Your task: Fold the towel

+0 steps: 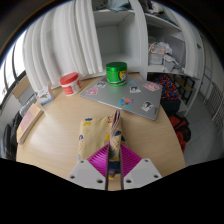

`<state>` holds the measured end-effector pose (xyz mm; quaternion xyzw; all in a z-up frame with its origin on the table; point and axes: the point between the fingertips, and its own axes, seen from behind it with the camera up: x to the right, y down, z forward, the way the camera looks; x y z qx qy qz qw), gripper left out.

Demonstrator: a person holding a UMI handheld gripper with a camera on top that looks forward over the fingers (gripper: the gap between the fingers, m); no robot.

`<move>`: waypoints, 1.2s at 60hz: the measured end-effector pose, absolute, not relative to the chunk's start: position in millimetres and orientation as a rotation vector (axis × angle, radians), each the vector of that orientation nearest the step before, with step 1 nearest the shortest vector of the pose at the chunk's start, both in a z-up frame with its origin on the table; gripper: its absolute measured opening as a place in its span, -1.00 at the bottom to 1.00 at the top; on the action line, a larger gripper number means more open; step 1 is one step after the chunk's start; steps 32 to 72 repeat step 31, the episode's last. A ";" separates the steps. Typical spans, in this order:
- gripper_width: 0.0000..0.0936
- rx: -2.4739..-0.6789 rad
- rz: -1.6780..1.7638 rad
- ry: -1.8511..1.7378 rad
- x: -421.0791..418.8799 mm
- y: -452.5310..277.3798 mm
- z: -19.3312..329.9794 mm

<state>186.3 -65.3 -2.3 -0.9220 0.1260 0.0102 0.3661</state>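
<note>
Gripper (pixel 113 152) clenched on towel (pixel 104 133) fold; thin pinch may slip; fold would spring open on table (pixel 60 135).

No readable text, brand, number or sign anywhere in gripper view. Laptop (pixel 124 98) lid carried several stickers, lettering too small to make out. Green container (pixel 117 72) and red-lidded container (pixel 69 84) showed no legible labels. Patterned towel (pixel 105 133) bore printed motifs, no words resolved. Gripper (pixel 115 160) fingers carried no markings that could be read.
</note>
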 end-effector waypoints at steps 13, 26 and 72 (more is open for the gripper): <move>0.76 -2.350 0.014 0.269 196.1 -115.6 41.0; 0.78 -2.306 0.022 0.426 219.3 -177.2 80.7; 0.77 -2.288 0.019 0.466 229.7 -196.1 91.8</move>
